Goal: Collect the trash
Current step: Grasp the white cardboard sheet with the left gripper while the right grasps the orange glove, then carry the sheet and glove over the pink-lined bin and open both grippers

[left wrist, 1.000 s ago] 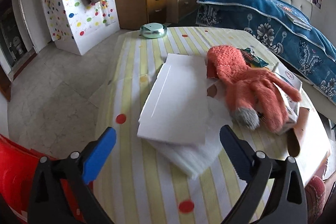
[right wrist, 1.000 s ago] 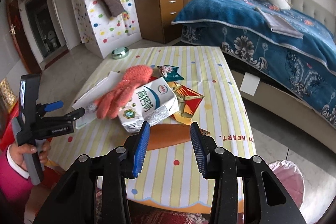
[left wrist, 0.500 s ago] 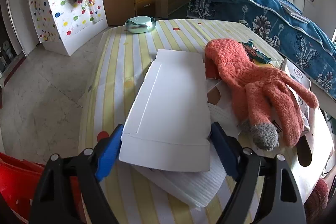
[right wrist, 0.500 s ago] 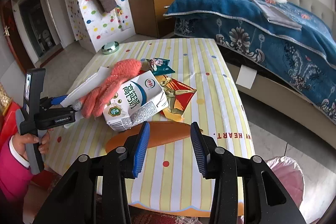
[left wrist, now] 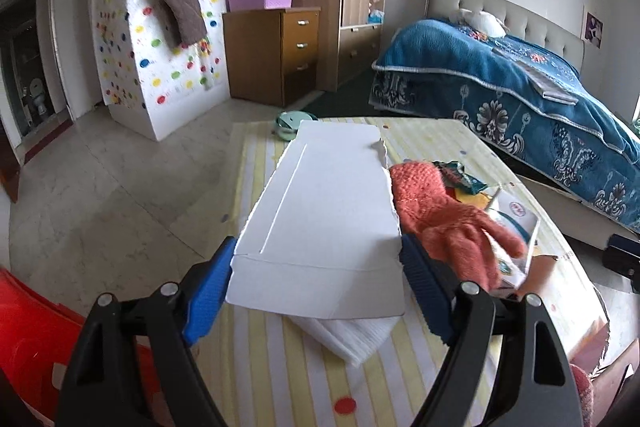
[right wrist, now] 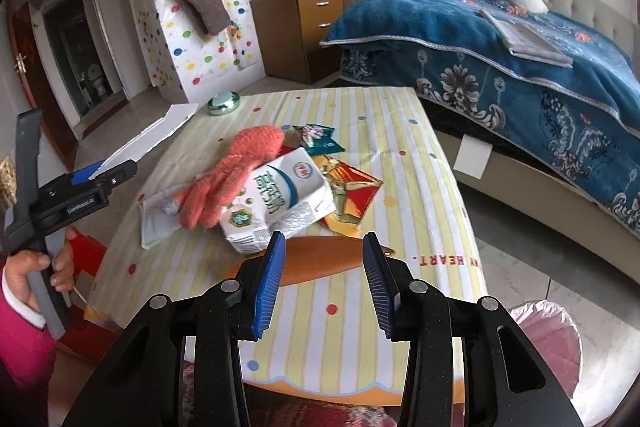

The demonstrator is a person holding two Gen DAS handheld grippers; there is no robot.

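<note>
My left gripper (left wrist: 316, 283) is shut on a flat white cardboard sheet (left wrist: 328, 219) and holds it lifted above the striped table (left wrist: 424, 135); the sheet also shows raised at the left in the right wrist view (right wrist: 152, 139). A white foam sheet (left wrist: 356, 335) lies on the table under it. An orange knit glove (right wrist: 236, 175) rests on a flattened milk carton (right wrist: 280, 203), next to colourful wrappers (right wrist: 348, 195). My right gripper (right wrist: 322, 279) is open and empty, above the table's near edge over an orange patch (right wrist: 320, 259).
A green round tin (right wrist: 224, 103) sits at the table's far end. A red bin (left wrist: 24, 339) stands at the table's left, a pink-lined bin (right wrist: 548, 339) at its right. A blue bed (right wrist: 520, 67) is to the right.
My left gripper closed on the white cardboard sheet and lifted it off the foam sheet. My right gripper stayed open, drifting slightly nearer the table.
</note>
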